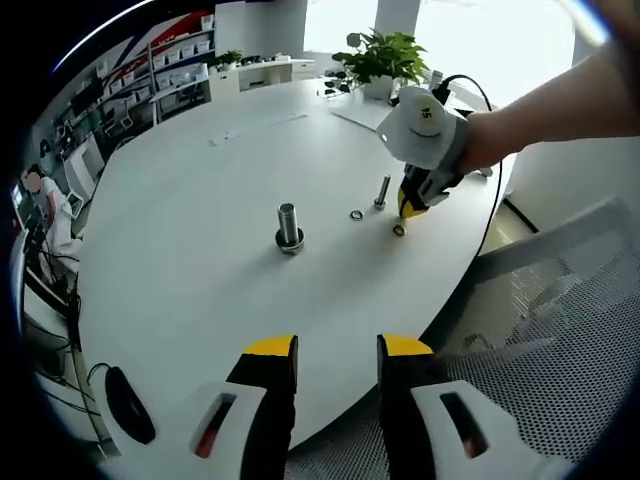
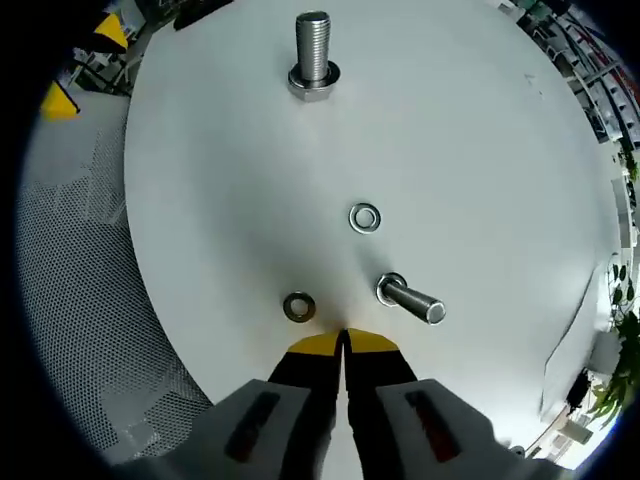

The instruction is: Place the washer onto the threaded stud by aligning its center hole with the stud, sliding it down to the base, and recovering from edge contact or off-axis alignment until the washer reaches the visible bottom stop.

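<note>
- washer [image 2: 365,218] lies flat on the white desk [image 2: 480,150], between the large threaded stud [image 2: 313,50] and a smaller bolt [image 2: 410,298].
- a second washer [image 2: 298,307] sits near the desk edge, just beyond the right gripper [image 2: 343,343], whose jaws are closed on nothing.
- left gripper [image 1: 337,347] hovers off the edge, jaws apart, empty.

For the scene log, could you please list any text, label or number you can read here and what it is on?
None can be read.
Dark mark on the right claw's white housing, left gripper view: too blurred to read.
Shelf boxes and red banner, left gripper view: too small to read.
Big stud, small stud and both washers: no markings visible.
</note>
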Tool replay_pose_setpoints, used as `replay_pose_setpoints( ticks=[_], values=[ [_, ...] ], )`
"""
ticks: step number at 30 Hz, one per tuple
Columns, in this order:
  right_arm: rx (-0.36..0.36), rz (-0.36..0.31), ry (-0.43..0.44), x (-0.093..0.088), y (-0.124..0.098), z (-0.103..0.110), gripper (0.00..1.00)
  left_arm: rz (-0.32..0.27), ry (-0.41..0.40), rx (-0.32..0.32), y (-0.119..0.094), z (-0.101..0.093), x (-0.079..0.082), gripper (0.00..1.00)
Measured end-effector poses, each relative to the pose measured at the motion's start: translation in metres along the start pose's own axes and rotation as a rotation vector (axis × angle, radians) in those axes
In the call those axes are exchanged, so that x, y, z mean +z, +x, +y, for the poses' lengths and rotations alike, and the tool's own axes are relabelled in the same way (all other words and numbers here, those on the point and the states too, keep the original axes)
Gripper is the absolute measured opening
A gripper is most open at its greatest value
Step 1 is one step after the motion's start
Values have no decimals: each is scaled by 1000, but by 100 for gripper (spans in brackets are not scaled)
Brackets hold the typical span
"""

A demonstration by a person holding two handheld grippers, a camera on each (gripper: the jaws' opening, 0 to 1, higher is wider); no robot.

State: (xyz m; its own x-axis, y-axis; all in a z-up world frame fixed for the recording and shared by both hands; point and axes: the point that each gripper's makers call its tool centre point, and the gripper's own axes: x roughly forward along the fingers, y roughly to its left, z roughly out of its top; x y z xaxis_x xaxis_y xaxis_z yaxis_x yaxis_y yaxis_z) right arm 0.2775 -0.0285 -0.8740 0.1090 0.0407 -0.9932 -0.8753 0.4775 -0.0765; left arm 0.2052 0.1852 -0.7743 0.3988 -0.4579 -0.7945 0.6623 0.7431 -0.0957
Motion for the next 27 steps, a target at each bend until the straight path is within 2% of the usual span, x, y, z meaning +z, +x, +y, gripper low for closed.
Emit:
replay_pose_setpoints(
  ticks=[6, 9, 11, 19, 24, 27],
  values=[
    [35, -32, 88, 0, -2, 1, 3, 0, -6, 8, 0, 2, -1, 30],
    [30, -54, 75, -2, -3, 1, 3, 14, 4, 8, 1, 1, -3, 30],
    [33, -74, 77, -3, -3, 1, 3, 2, 4, 7, 0, 1, 0, 30],
    [71, -131, 137, -3, -3, 0, 3, 9, 5, 4, 1, 0, -2, 30],
    [64, -114, 133, -3, -4, 0, 4, 11, 2, 3, 1, 1, -2, 30],
    [71, -101, 146, -4, -5, 4, 11, 14, 4, 1, 2, 1, -3, 30]
  ],
)
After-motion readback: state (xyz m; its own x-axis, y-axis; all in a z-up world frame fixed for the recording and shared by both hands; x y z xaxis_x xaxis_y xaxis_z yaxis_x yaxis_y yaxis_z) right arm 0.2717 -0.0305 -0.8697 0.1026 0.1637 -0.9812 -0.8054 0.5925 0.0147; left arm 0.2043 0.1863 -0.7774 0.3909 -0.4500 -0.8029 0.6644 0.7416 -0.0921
